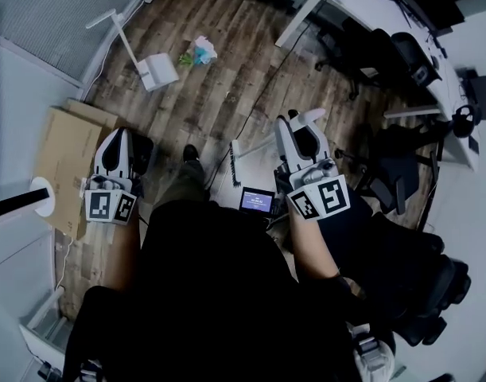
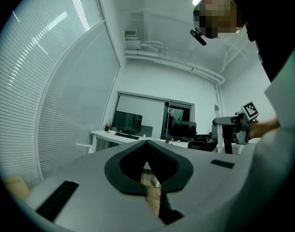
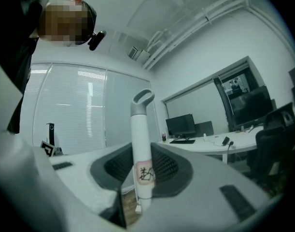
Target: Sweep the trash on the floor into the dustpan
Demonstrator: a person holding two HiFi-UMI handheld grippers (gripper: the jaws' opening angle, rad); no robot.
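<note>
The trash (image 1: 199,52), a small heap of white and green scraps, lies on the wood floor far ahead. Just left of it stands the white dustpan (image 1: 157,71) with its long handle leaning up to the left. My right gripper (image 1: 303,126) is shut on the white broom handle (image 3: 140,163), which runs upright between its jaws, grey loop on top. The broom's head (image 1: 235,163) shows low beside the person's leg. My left gripper (image 1: 118,136) is shut with nothing in it; in the left gripper view its jaws (image 2: 146,145) meet at the tips.
Flattened cardboard (image 1: 61,159) lies on the floor at left beside a round white stand base (image 1: 40,196). A long white desk (image 1: 350,2) and black office chairs (image 1: 402,159) fill the right side. A dark cable (image 1: 268,86) crosses the floor.
</note>
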